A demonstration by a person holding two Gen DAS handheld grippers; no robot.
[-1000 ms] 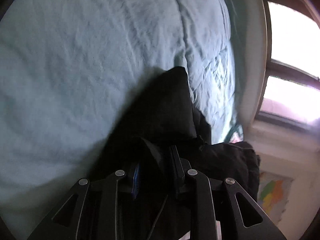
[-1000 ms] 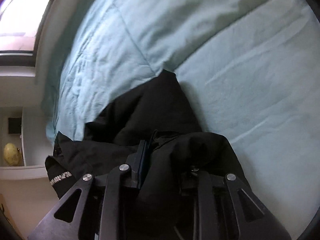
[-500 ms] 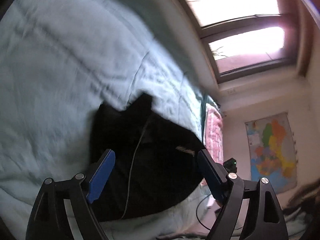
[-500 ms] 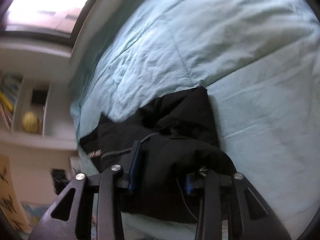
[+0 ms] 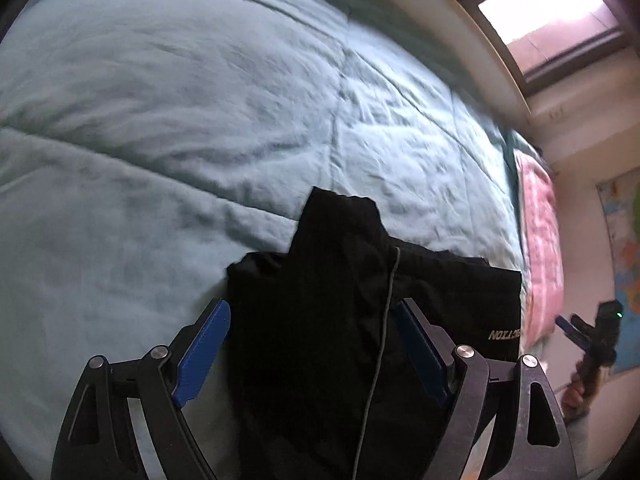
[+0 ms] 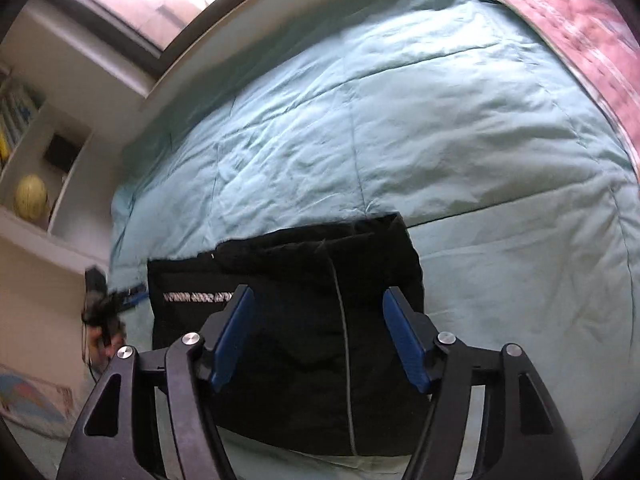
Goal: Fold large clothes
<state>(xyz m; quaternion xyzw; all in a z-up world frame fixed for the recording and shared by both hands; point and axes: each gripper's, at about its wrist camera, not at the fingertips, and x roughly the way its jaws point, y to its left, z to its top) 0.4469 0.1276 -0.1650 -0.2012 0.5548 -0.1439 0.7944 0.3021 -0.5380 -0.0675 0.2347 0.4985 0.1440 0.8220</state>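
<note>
both jaws wide over black garment (image 5: 344, 320)

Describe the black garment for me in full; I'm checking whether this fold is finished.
The black garment is matte, soft-looking fabric, folded into a compact, roughly rectangular bundle lying flat on the light teal quilt. One narrower flap sticks out at its far edge. A thin pale cord runs down its top, and small white lettering marks one side. Both grippers are open above it; neither grips it.
</note>
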